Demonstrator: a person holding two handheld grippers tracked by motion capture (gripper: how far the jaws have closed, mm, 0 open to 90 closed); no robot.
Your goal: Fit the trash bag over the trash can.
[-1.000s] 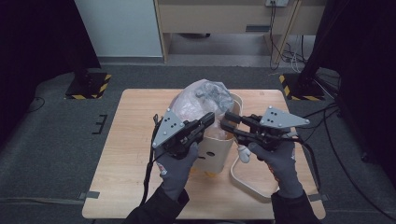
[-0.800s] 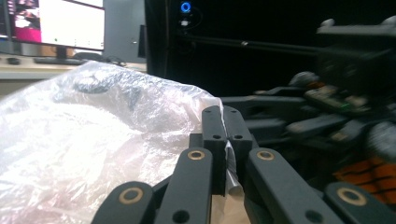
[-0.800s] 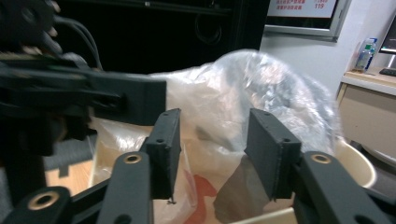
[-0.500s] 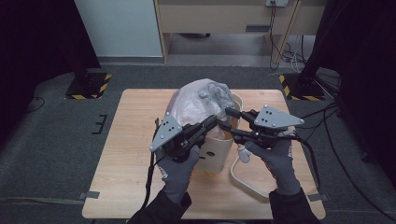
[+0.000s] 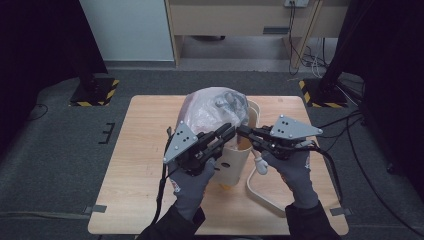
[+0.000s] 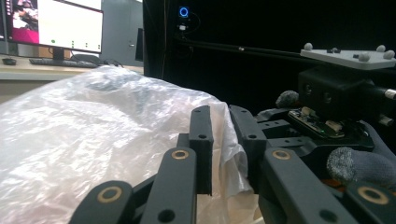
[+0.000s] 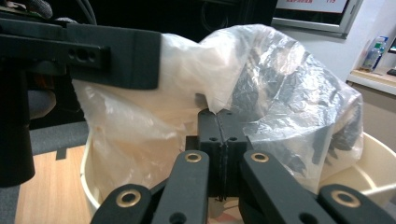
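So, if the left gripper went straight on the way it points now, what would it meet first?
Most likely the plastic bag: the left gripper points into its edge, jaws just opening, with the film between them. The right gripper lies just beyond; depth is unclear.

No readable text, labels or brands. Monitor (image 6: 53,25) far left in the left gripper view shows a window, its writing too small to read. Screen (image 7: 312,8) at the top right of the right gripper view carries red characters, cut off and blurred, maybe digits, can't tell. Bottle (image 7: 374,52) far right has a label, illegible. Yellow-black hazard stripes (image 5: 95,92) on floor stands left and right, no words.
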